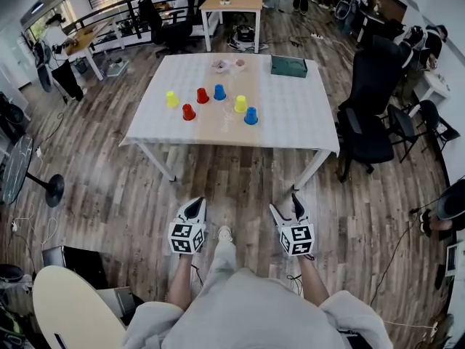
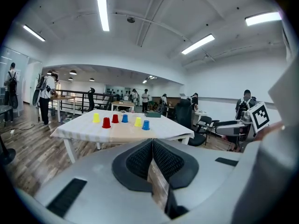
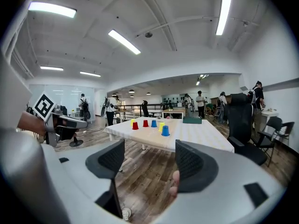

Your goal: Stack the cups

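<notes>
Far ahead, on the white rectangular table, stand six small plastic cups, all apart from one another and none stacked. A far-left yellow cup, a far red cup and a far blue cup form the back row. A near red cup, a right-hand yellow cup and a near blue cup sit closer to the person. They appear to stand mouth-down, though at this distance that is hard to confirm. A flat dark green box lies at the table's far right, well apart from the cups.

Both tools are held low over the wooden plank floor, well short of the table's near edge. The left gripper has its jaws pressed together with nothing between them. The right gripper has its jaws spread wide and empty, with only floor showing through the gap.

Stacking has not begun; this looks like the approach step. The next move calls for walking up to the near edge, parting the left jaws and choosing a first pair, perhaps the near blue cup and the right-hand yellow cup just beside it. Each grip should close gently across a cup's wall, since light plastic will likely slide or tip. The cup then has to be lifted clear and lowered squarely over its partner.
</notes>
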A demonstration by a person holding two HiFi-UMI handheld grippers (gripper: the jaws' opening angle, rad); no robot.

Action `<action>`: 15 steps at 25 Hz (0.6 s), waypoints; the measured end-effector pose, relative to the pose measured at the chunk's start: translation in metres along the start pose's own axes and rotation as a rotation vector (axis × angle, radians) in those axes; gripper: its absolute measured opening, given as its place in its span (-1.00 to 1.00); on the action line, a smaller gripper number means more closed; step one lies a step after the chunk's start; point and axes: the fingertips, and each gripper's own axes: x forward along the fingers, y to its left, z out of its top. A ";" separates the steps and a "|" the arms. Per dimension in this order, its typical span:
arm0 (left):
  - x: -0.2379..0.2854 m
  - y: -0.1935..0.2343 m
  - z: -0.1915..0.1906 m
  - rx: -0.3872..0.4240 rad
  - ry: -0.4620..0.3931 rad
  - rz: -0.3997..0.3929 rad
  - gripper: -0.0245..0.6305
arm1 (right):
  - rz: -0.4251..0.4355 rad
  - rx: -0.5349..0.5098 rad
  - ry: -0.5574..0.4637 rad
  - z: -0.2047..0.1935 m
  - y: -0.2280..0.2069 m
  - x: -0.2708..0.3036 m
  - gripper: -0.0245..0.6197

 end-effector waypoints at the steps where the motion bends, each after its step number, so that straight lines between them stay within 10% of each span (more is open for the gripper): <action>1: 0.010 0.007 0.004 -0.004 -0.001 -0.005 -0.88 | -0.005 -0.001 0.000 0.003 -0.002 0.011 0.09; 15: 0.140 0.114 0.077 0.004 -0.017 -0.083 -0.88 | -0.089 -0.006 0.001 0.068 -0.026 0.160 0.07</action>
